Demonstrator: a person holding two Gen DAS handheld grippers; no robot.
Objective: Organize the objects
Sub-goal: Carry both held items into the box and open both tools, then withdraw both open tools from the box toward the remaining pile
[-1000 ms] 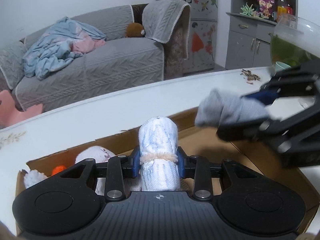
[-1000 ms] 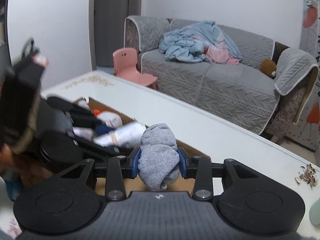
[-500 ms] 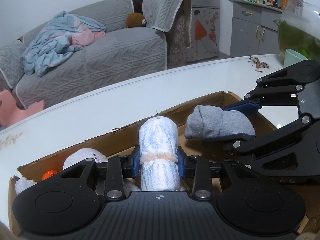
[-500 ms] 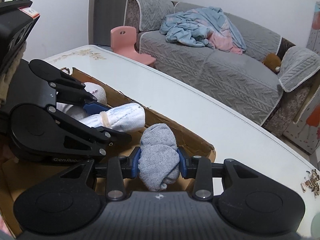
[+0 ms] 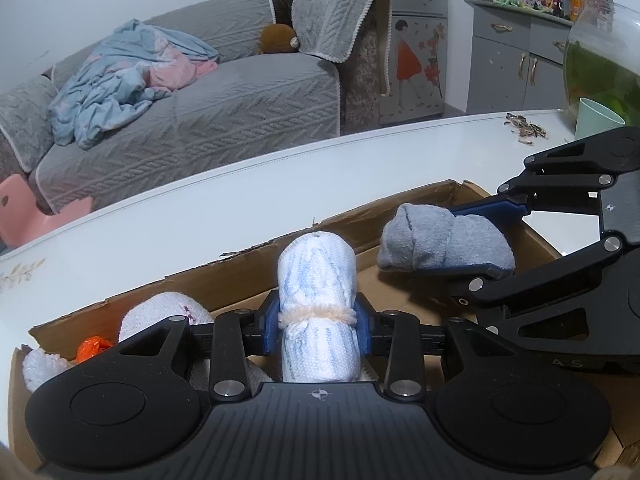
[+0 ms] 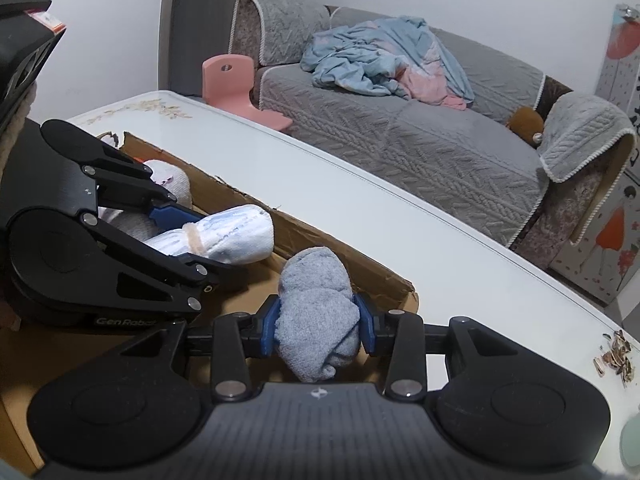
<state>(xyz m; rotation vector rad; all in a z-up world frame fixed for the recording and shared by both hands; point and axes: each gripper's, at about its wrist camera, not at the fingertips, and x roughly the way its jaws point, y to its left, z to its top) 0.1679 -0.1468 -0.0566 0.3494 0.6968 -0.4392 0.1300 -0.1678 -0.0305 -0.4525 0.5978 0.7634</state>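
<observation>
Box (image 5: 400, 216) holds rolled cloths; left gripper (image 5: 316, 322) loosening around white roll (image 5: 316, 280); right gripper (image 6: 318, 326) clamps grey roll (image 6: 316, 312).

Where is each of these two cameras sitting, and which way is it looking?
Left wrist view: sits on the left gripper, looking along its fingers over the blue-white roll into the cardboard box; its jaws are opening around the roll.
Right wrist view: sits on the right gripper, looking past its gray roll toward the sofa.
Shared: box, both rolls, each other's gripper, white table, sofa.
</observation>
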